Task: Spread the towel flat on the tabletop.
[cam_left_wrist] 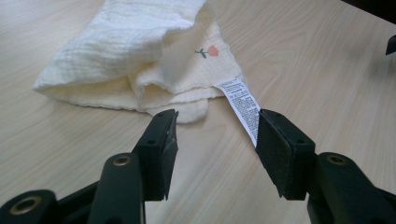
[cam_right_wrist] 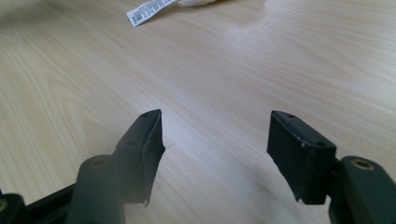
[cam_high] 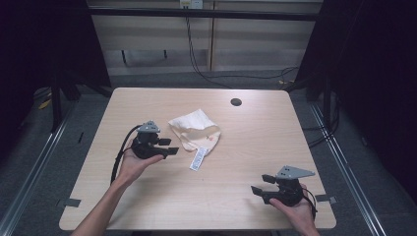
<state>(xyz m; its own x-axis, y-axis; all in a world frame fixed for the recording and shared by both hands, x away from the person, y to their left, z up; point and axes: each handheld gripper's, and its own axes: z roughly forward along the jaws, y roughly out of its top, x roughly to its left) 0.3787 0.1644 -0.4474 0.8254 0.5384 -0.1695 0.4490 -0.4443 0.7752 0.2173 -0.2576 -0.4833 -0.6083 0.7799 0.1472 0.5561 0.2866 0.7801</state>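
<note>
Both tools are standing released: left tool (cam_left_wrist: 215, 135) is hovering just short of the crumpled cream cloth (cam_left_wrist: 135, 60), its white label (cam_left_wrist: 243, 105) lying beside one jaw, while right tool (cam_right_wrist: 215, 149) is resting over bare counter (cam_right_wrist: 280, 56), well apart.
</note>
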